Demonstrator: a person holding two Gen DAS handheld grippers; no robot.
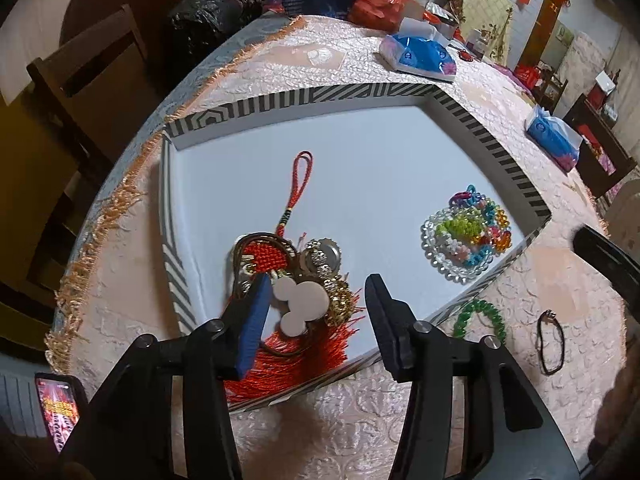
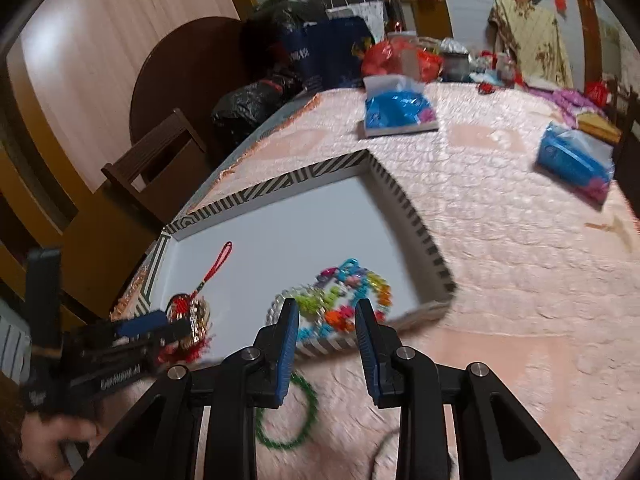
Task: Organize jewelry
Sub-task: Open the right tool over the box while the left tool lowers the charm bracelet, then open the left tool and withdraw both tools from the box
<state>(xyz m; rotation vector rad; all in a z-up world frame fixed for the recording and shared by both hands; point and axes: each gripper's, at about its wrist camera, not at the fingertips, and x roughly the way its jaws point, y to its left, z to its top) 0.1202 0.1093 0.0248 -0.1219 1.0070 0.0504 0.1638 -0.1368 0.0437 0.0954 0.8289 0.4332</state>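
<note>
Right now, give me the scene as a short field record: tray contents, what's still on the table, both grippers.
tray: striped-rim tray, white floor
in tray, left: red tassel charm pile
in tray, right: bead bracelet pile
outside tray: green bead bracelet, black hair tie, both on the tablecloth
left gripper: open over the charm pile
right gripper: open, nothing between the pads

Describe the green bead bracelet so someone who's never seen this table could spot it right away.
Find the shallow white tray with the striped rim on the pink tablecloth. Just outside its near edge, on the cloth, lies the green bead bracelet. It is all green; the thin black loop beside it is plain cord.
</note>
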